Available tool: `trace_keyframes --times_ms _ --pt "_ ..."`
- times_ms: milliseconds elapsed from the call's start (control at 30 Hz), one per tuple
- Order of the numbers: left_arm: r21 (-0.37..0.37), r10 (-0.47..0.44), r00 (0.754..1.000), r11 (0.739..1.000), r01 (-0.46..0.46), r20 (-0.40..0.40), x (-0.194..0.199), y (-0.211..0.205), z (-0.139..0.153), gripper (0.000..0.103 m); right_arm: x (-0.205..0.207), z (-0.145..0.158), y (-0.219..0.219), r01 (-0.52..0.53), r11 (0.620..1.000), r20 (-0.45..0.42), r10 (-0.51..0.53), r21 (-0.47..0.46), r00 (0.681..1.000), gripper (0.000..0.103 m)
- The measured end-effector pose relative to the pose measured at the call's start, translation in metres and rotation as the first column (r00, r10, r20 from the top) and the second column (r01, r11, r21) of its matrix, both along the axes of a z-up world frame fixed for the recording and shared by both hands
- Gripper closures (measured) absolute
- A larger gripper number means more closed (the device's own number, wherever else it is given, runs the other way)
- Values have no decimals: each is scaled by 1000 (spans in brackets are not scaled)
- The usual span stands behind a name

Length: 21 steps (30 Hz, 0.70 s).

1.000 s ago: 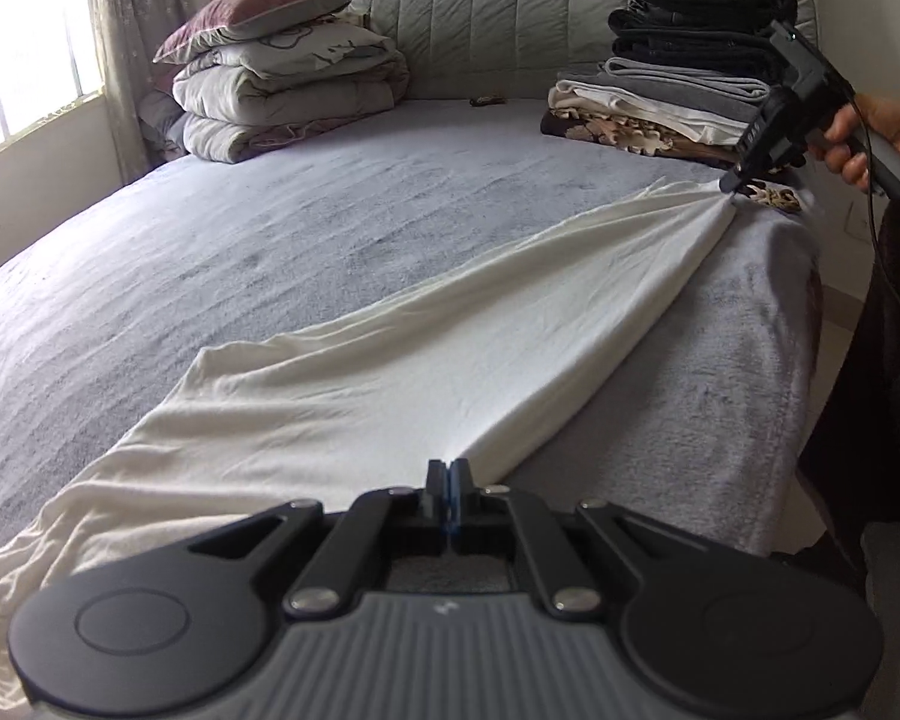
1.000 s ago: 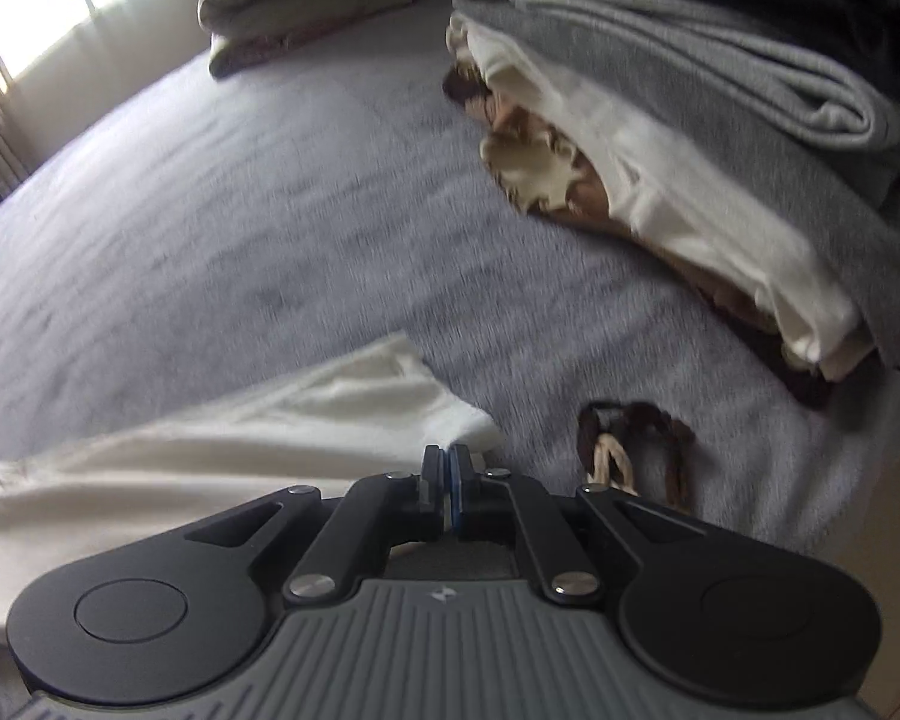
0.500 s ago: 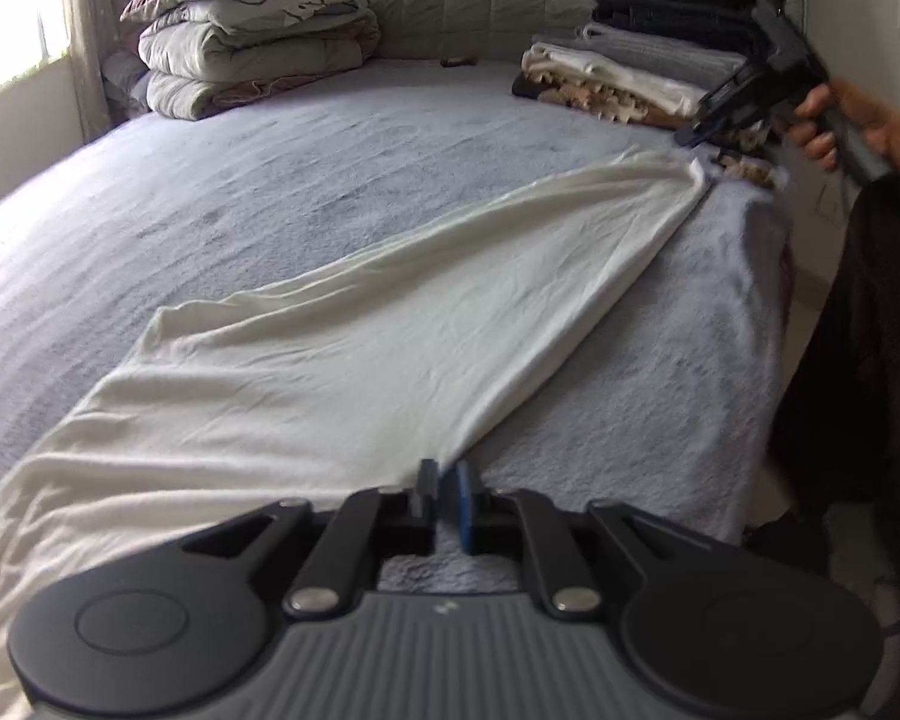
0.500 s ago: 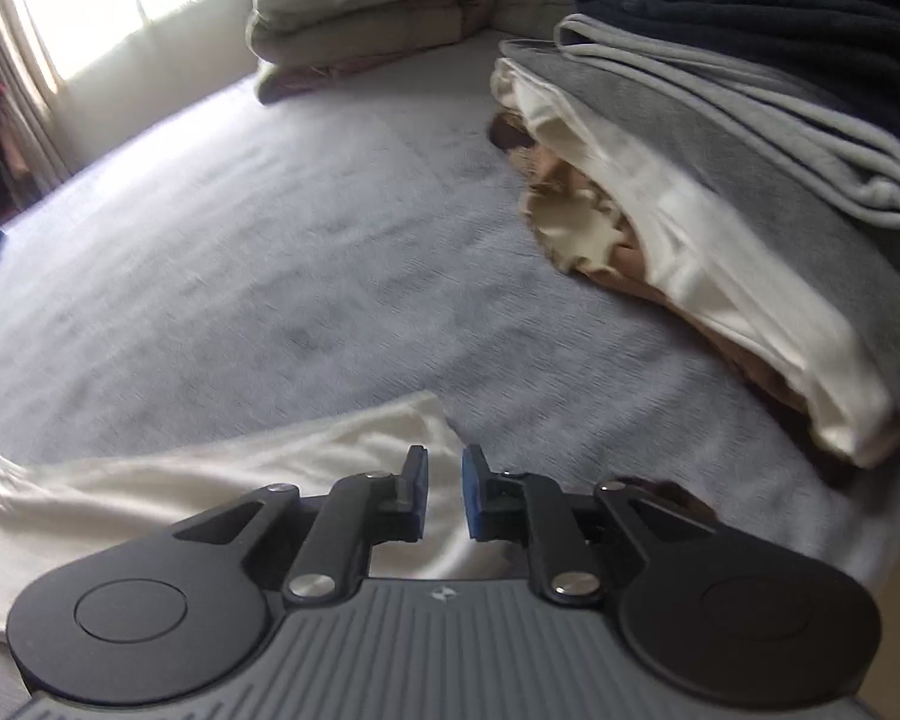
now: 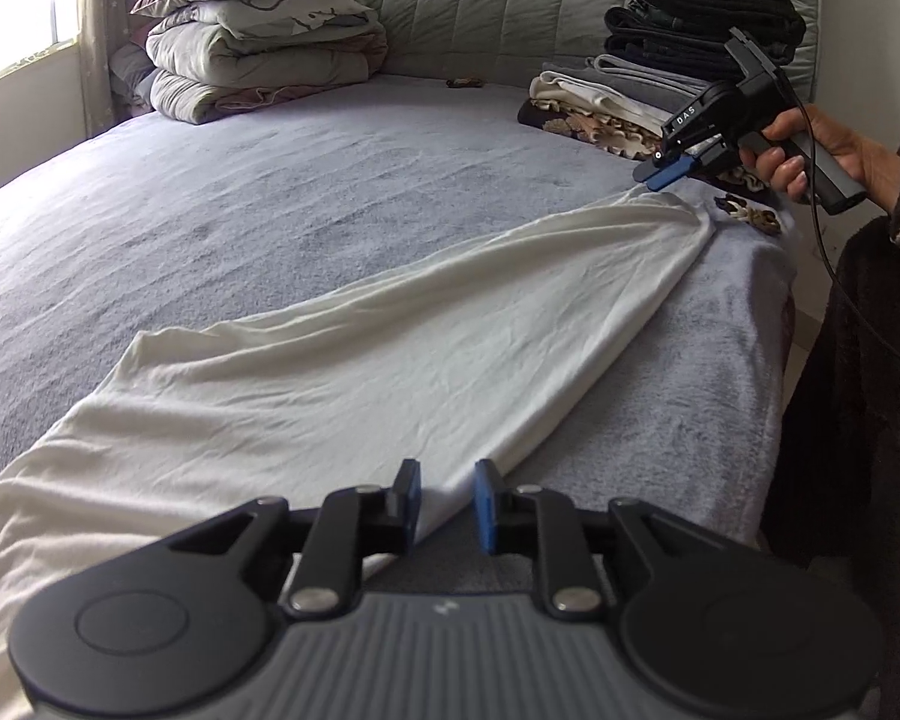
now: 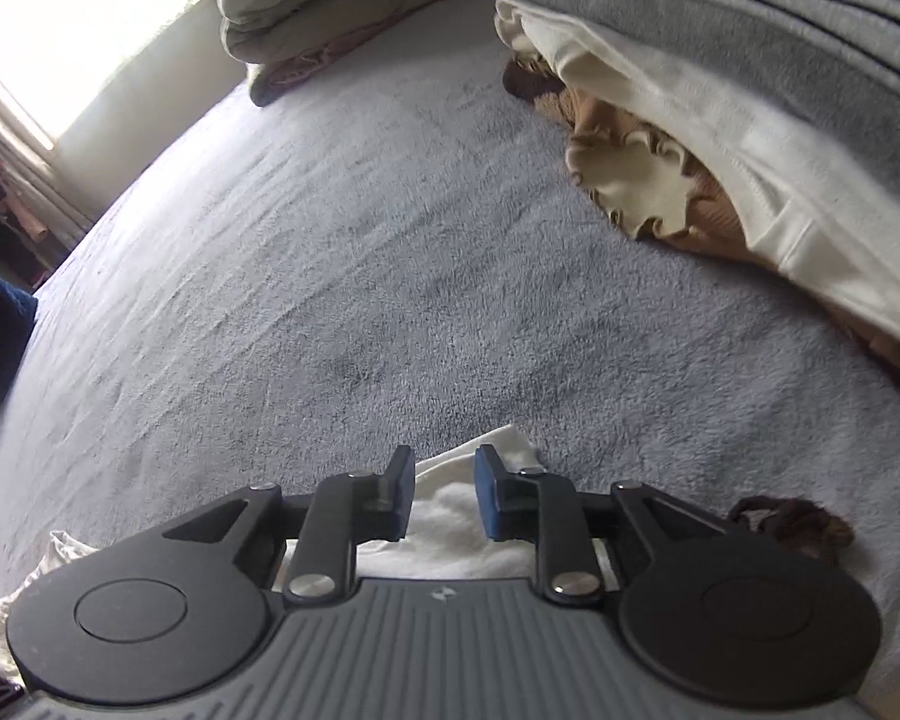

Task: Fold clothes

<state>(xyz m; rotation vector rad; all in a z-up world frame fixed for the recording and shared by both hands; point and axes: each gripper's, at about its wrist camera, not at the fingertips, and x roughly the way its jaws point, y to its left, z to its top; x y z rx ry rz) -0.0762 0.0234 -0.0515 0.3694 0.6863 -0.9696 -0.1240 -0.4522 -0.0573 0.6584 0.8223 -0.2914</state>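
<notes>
You've laid the cream garment (image 5: 390, 354) out long on the bed (image 5: 270, 192), left gripper (image 5: 447, 504) and right gripper (image 6: 445, 498) jaws just opening apart off its ends, every fold yet to come.

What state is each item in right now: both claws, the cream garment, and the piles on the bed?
Left claw: open, jaws just opened, garment edge between them, unpressed.
Right claw: open, jaws just opened, above the garment's corner.
Cream garment: released, stretched flat along the bed, lightly wrinkled.
Clothes stack: folded, piled.
Bedding pile: folded, pillow on top.
Bed cover: spread smooth.
</notes>
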Motion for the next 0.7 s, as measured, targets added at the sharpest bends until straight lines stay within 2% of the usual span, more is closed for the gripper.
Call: trace_keyframes --times_ms 133,400,533,700 --pt "-1 5 1000 1000 -5 1 2 -4 -1 83 10 -4 4 20 1000 -23 -20 13 1000 79" --pt "13 -2 1000 1000 2 13 0 -9 -3 83 27 -9 24 34 994 -81 -42 -102 996 81" --pt "21 -2 1000 1000 2 18 -2 -10 -4 83 28 -8 32 34 983 -98 -53 -178 994 96" --pt "23 2 1000 1000 -3 16 -2 -10 -5 82 20 -5 27 70 983 -64 -82 -171 995 100"
